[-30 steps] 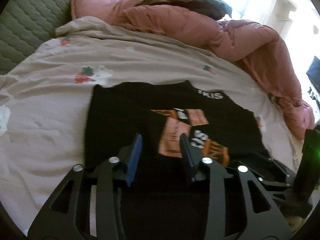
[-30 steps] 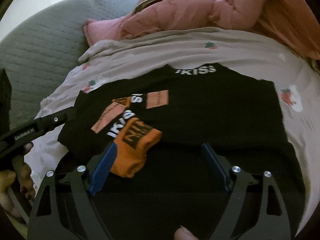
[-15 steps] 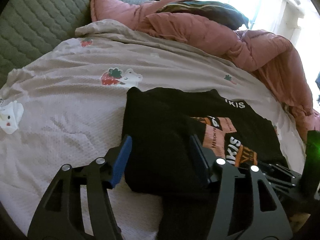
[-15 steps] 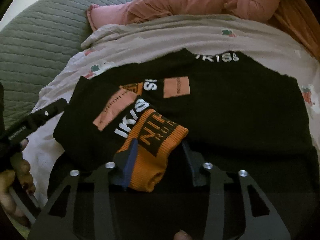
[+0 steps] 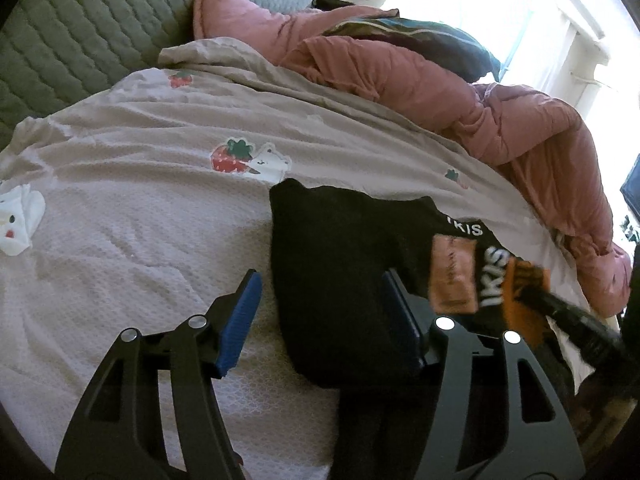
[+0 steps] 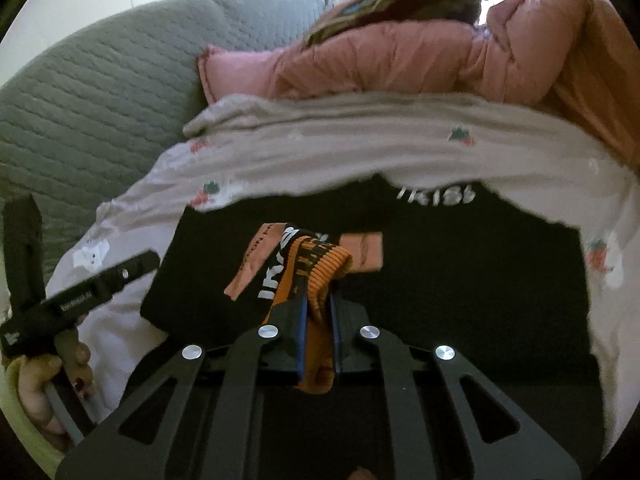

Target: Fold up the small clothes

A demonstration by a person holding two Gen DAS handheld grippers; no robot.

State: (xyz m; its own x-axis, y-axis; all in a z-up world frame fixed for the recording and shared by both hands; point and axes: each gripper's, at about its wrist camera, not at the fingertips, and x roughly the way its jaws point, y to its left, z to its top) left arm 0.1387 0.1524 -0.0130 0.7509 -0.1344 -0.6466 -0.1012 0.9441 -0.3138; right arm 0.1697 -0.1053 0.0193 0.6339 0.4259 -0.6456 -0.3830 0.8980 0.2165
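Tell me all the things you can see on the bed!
sweater: one, black with white letters and pink patches, flat on the sheet.
cuff: one, orange, lifted off the sweater.
sheet: one, pale with strawberry prints, covering the bed.
duvet: one, pink, bunched at the far side.
pillow: one, dark, atop the duvet.
headboard: one, grey-green, quilted, far left.
left hand-held gripper: black, blue pads, jaws just opening, straddling the sweater's edge.
right hand-held gripper: black, just closed on the cuff.
hand: one, holding the left handle.
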